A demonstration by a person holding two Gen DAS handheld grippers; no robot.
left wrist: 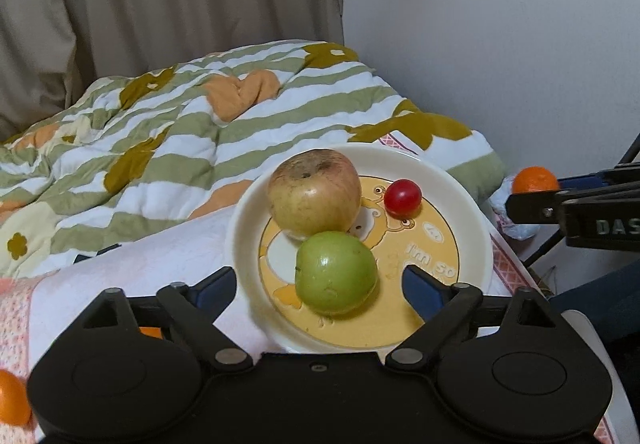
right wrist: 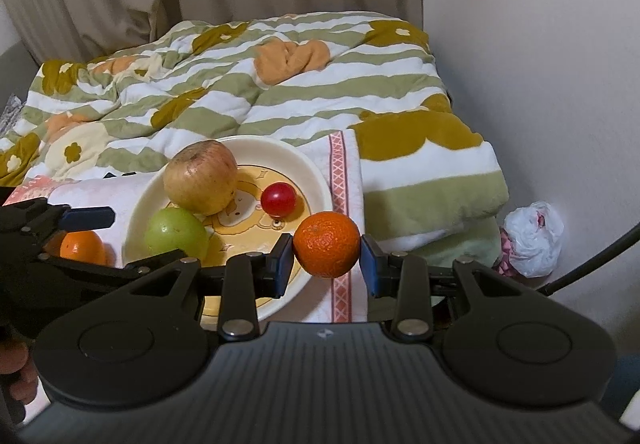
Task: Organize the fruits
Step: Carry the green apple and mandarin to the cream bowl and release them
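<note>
A cream plate (left wrist: 452,180) (right wrist: 316,172) with a yellow cartoon centre holds a large yellowish-red apple (left wrist: 314,192) (right wrist: 202,177), a green apple (left wrist: 335,278) (right wrist: 176,232) and a small red tomato (left wrist: 403,197) (right wrist: 278,199). My left gripper (left wrist: 318,284) is open, its blue pads either side of the green apple and apart from it. My right gripper (right wrist: 326,262) is shut on a mandarin (right wrist: 327,244) (left wrist: 535,179), held just right of the plate's near rim. Another mandarin (right wrist: 82,247) lies left of the plate.
The plate sits on a white and pink cloth (right wrist: 340,160) on a bed. A striped green, white and orange quilt (left wrist: 168,132) (right wrist: 280,92) lies behind. An orange fruit (left wrist: 12,398) shows at the lower left edge. A white plastic bag (right wrist: 534,240) lies by the wall.
</note>
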